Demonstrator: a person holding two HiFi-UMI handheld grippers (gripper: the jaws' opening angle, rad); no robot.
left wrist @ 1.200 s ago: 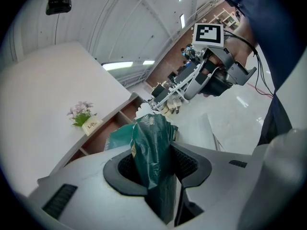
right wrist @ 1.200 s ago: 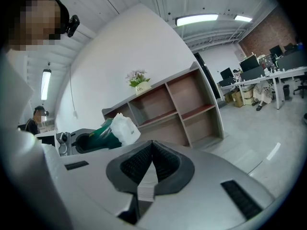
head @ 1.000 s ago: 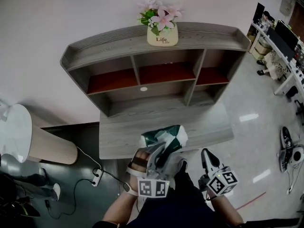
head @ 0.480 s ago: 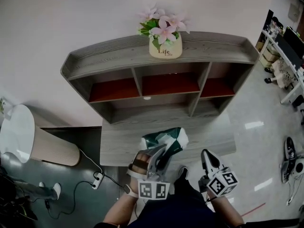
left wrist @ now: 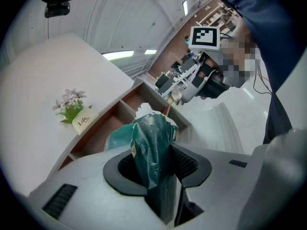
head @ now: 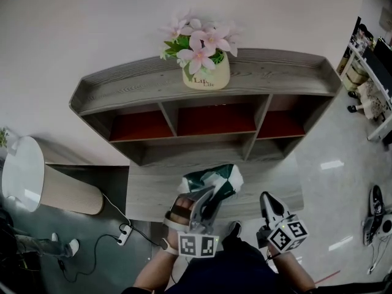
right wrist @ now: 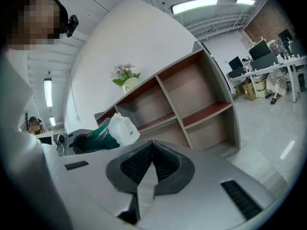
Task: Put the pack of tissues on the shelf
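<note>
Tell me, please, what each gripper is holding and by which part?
The left gripper holds the pack of tissues, its jaws pinching the near end of the green wrapper. The right gripper has its jaws together and holds nothing.

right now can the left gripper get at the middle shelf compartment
Probably yes: the left gripper, shut on the pack of tissues, faces the shelf; the middle compartment looks empty and nothing stands on the desk between.

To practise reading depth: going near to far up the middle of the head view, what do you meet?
Left gripper → pack of tissues → middle shelf compartment → flower pot.
</note>
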